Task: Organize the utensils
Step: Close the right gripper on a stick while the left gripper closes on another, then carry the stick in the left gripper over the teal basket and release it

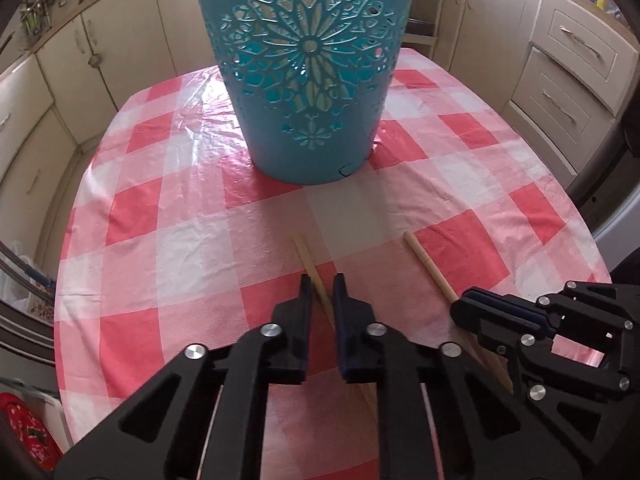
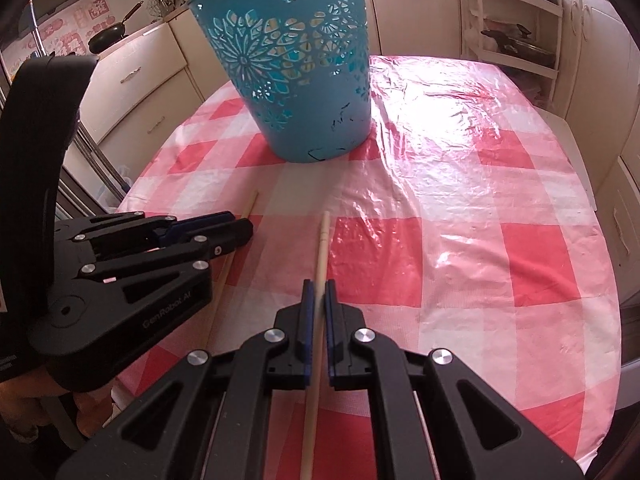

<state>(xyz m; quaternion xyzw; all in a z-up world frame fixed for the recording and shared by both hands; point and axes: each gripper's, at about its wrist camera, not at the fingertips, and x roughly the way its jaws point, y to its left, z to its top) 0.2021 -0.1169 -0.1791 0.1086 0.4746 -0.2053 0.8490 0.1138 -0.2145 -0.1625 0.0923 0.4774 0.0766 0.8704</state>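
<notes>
A teal cut-out basket [image 1: 308, 68] stands on the pink checked tablecloth [image 1: 168, 216]; it also shows in the right wrist view [image 2: 296, 64]. Two wooden chopsticks lie in front of it. My left gripper [image 1: 322, 284] straddles the left chopstick [image 1: 310, 266], jaws narrowly apart around it; I cannot tell whether they grip it. My right gripper [image 2: 319, 286] is shut on the right chopstick [image 2: 323, 240], which points toward the basket. That chopstick [image 1: 428, 266] and the right gripper [image 1: 460, 306] show at the right of the left wrist view. The left gripper [image 2: 240, 222] and left chopstick [image 2: 249, 206] show in the right wrist view.
The table's rounded edge [image 2: 600, 280] drops off to the right. Cream kitchen cabinets [image 1: 576, 64] surround the table. A white shelf rack [image 2: 516, 20] stands behind it. A black pan [image 2: 108, 34] sits on the far left counter.
</notes>
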